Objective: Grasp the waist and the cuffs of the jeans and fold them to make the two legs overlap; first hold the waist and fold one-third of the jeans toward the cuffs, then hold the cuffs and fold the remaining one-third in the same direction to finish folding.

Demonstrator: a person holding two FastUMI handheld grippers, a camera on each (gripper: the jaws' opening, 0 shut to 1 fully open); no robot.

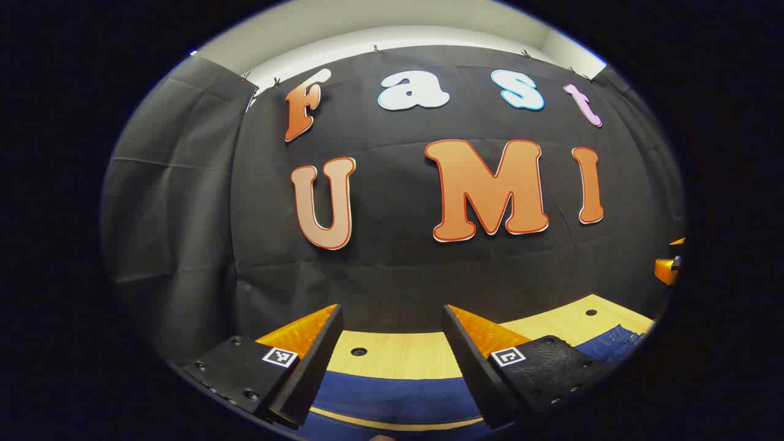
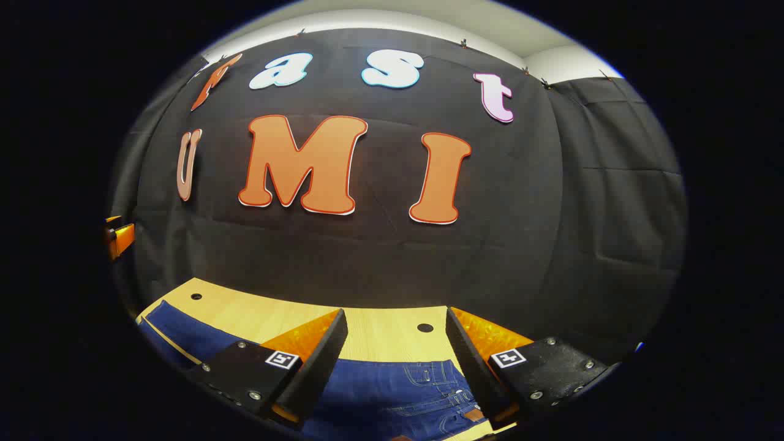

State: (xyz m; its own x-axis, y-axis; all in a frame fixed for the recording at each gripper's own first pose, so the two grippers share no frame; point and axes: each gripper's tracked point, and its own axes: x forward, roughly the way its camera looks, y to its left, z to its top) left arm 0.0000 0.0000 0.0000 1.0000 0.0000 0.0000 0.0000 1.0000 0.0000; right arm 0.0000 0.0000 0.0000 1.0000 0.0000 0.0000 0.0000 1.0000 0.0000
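Observation:
Dark blue jeans (image 2: 392, 389) lie flat on the light wooden table (image 2: 380, 334). In the right gripper view the waist end with stitched pockets sits just under and between my right gripper's (image 2: 397, 312) fingers, which stand open and hold nothing. The legs run off to the left. In the left gripper view a plain blue stretch of the jeans' legs (image 1: 392, 395) lies below my left gripper (image 1: 392, 309), also open and above the cloth. A thin pale line (image 1: 392, 424) runs along the legs. The waist part (image 1: 615, 342) shows at the right.
The table (image 1: 398, 355) has small round holes (image 1: 359, 351) near its far edge, right against the black cloth wall. An orange part of the other gripper shows at each view's side (image 1: 667, 269) (image 2: 119, 237). A bare strip of wood lies beyond the jeans.

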